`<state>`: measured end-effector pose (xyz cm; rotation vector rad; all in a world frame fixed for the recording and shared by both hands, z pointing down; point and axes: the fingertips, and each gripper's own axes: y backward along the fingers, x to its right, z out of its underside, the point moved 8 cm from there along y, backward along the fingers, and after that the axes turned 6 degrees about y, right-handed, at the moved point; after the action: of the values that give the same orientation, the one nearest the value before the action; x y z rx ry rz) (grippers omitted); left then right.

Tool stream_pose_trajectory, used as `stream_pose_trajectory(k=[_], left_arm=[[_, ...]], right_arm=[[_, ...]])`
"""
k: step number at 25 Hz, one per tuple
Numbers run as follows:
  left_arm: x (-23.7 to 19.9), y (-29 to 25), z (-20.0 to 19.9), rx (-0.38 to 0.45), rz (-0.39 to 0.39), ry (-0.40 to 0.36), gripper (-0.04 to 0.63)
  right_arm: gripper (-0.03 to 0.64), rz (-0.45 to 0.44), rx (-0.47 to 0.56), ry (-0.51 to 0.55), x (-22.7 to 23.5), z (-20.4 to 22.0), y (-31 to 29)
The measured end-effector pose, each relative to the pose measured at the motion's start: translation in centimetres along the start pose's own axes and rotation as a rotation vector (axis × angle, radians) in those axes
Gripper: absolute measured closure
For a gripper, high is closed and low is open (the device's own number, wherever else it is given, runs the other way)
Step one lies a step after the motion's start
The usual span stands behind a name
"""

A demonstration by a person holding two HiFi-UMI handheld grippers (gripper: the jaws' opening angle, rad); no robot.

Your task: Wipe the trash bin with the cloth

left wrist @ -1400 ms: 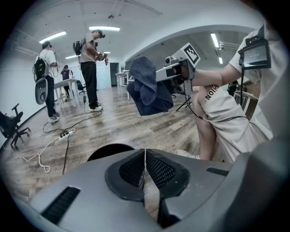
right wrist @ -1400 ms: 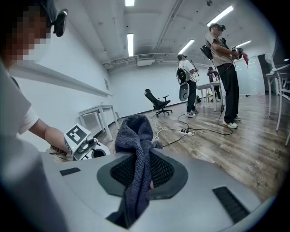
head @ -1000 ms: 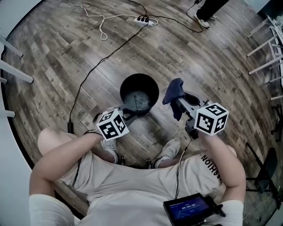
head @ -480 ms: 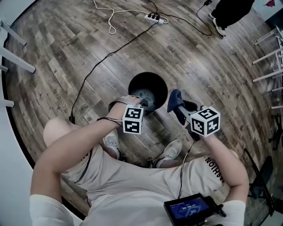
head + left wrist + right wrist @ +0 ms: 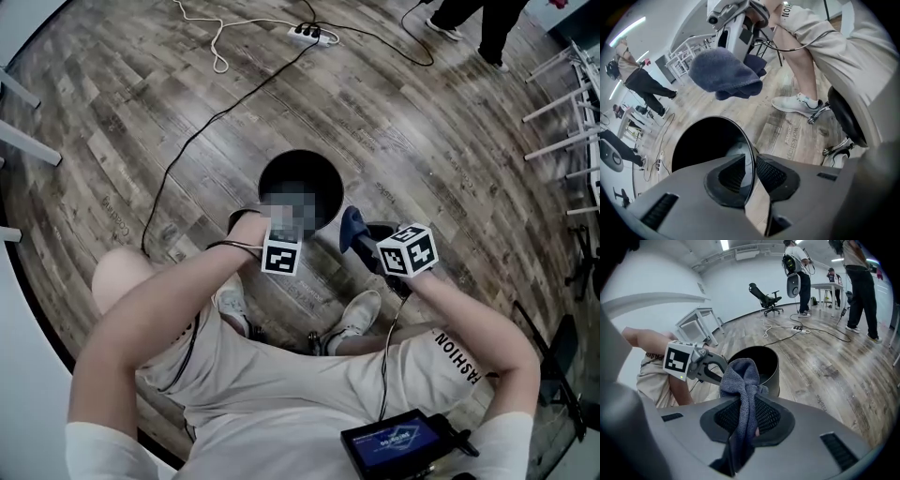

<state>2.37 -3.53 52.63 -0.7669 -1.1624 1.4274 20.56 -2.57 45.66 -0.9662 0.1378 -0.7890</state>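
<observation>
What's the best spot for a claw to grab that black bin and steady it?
By its thin upright rim on the person's side, coming from above, one jaw inside, one outside: the bin stands open-topped and looks too wide to span. The left claw, jaws just opening, straddles that rim.

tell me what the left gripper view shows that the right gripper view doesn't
Only the left gripper view: the rim of the bin standing between the open jaws of the left gripper, which have just been opening, and a shoe.
Only the right gripper view: the cloth clamped in the jaws of the right gripper, the left gripper's marker cube, an office chair and a table.
Both: the bin, the cloth, the wood floor and people standing in the background.
</observation>
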Motion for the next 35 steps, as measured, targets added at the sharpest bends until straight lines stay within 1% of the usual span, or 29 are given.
stream_pose_trajectory(k=[2,4,8,12,16,21,24,29,35], left_arm=[[0.2,-0.4,0.0,-0.014,0.004,-0.016,0.517],[0.3,-0.8,0.0,-0.025,0.015,-0.019,0.546],[0.0,-1.0,-0.1,-0.025,0.056,0.017,0.554],[0.0,-1.1,-0.1,-0.008,0.076,0.028,0.557],[0.1,-1.0,-0.3,-0.013,0.066,-0.018,0.557],[-0.1,-1.0,-0.2,-0.011,0.072,-0.024,0.557],[0.1,-1.0,-0.2,-0.010,0.063,-0.034,0.557],[0.0,-1.1,-0.1,0.004,0.060,-0.020,0.557],[0.1,-1.1,-0.1,0.023,0.051,-0.014,0.557]], right_arm=[[0.556,-0.001,-0.026,0.012,0.2,1.0,-1.6],[0.555,0.004,-0.043,0.017,0.6,2.0,-3.0],[0.555,0.007,-0.045,-0.005,1.3,2.8,-5.3],[0.555,0.004,-0.020,0.019,1.7,2.5,-7.5],[0.555,0.014,-0.002,0.047,2.0,2.8,-9.1],[0.555,0.021,-0.001,0.073,2.6,4.1,-10.9],[0.556,0.046,-0.008,0.080,3.3,5.1,-12.6],[0.555,0.086,-0.010,0.110,4.6,7.5,-16.0],[0.555,0.132,-0.032,0.114,5.6,9.8,-19.4]])
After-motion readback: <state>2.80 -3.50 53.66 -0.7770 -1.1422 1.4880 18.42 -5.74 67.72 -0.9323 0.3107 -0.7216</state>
